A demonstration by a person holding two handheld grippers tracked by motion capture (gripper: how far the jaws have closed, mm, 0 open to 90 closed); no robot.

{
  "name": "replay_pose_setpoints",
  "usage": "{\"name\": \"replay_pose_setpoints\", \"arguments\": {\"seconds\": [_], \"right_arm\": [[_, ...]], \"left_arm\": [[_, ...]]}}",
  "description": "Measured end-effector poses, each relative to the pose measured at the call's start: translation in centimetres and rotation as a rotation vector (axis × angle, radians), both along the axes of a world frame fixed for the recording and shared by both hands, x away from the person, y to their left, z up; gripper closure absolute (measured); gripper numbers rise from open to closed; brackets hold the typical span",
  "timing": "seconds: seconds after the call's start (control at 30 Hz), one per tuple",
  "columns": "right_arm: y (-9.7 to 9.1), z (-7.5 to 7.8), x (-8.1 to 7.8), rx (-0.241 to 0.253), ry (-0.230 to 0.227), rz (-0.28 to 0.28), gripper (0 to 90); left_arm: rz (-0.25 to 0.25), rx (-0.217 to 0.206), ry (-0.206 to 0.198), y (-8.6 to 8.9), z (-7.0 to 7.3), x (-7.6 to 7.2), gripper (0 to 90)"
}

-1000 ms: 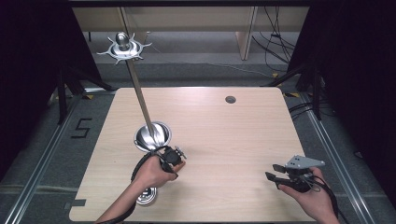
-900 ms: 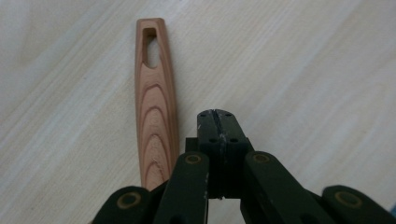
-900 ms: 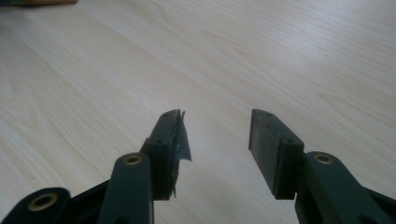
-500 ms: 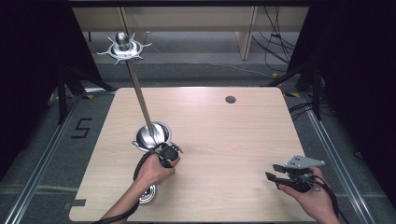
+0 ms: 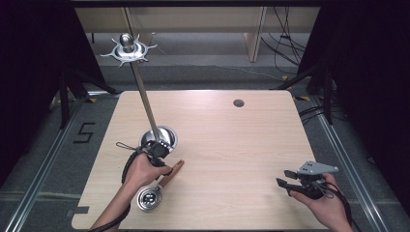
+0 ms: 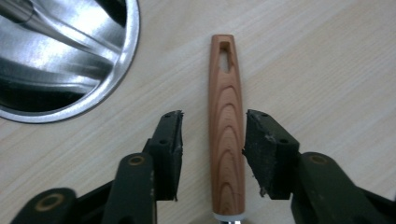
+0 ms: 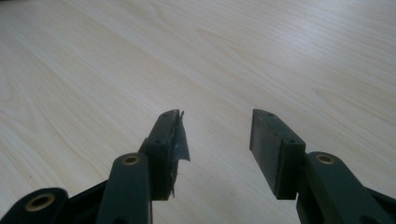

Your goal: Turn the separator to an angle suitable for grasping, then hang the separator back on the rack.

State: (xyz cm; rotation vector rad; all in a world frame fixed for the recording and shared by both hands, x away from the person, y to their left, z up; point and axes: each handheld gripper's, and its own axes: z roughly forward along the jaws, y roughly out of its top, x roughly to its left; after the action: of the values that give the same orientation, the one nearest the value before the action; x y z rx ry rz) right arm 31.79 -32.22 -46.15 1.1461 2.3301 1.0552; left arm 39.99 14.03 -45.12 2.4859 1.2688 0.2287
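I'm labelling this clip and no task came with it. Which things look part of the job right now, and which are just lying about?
Probably in the job:
- left tool, open, straddling the wooden handle
- metal cup on that handle's end

Just about:
- stand base and its pole
- right tool, open over bare table
- dark hole in the table

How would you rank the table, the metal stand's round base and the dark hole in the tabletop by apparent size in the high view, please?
1. table
2. round base
3. dark hole, clearly smallest
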Motion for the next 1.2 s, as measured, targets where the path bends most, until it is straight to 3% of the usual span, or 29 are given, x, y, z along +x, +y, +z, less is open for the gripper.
{"name": "replay_pose_setpoints", "arguments": {"seconds": [0.3,0.43,0.47,0.57,0.63,0.7,0.77,0.87,0.9,0.97,1.03,1.2], "right_arm": [[0.2,0.1,0.1,0.006,0.015,-0.018,53.2],[0.2,0.0,0.3,-0.009,0.003,0.002,52.9],[0.3,-0.1,0.2,0.004,0.016,-0.007,52.9],[0.1,0.0,0.1,0.005,0.016,-0.006,52.8],[-0.1,0.0,0.1,-0.007,0.004,0.004,52.6],[-0.1,0.0,0.0,-0.005,0.007,0.003,52.5],[-0.1,0.0,-0.1,-0.012,0.001,0.006,52.4],[0.1,0.0,0.0,-0.006,0.012,0.0,52.2],[0.2,0.0,-0.2,0.004,0.031,-0.011,52.1],[0.2,-0.1,-0.1,-0.004,0.023,-0.005,52.2],[0.0,0.0,0.0,-0.006,0.007,0.009,52.1],[0.0,0.0,0.0,-0.007,0.007,0.01,51.8]], "left_arm": [[-0.045,-0.018,0.01,-0.1,-0.3,-0.1,47.6],[-0.026,-0.018,0.025,-0.3,-0.8,0.1,46.4],[-0.004,-0.027,0.012,-0.4,-1.1,0.0,45.5],[-0.025,-0.007,0.026,-0.7,-1.5,0.1,44.8],[-0.055,0.037,0.026,-0.8,-1.8,0.3,44.9],[-0.025,0.029,0.053,-1.2,-2.2,0.0,44.8],[-0.043,0.057,0.042,-1.3,-2.6,0.1,45.1],[-0.049,0.076,0.037,-1.4,-3.1,0.2,47.1],[-0.013,0.046,0.064,-1.7,-3.3,-0.1,47.5],[-0.001,0.033,0.061,-1.9,-3.3,-0.1,48.5],[-0.029,0.06,0.061,-1.9,-3.2,0.0,53.3],[-0.025,0.038,0.081,-2.2,-3.1,-0.1,62.6]]}}
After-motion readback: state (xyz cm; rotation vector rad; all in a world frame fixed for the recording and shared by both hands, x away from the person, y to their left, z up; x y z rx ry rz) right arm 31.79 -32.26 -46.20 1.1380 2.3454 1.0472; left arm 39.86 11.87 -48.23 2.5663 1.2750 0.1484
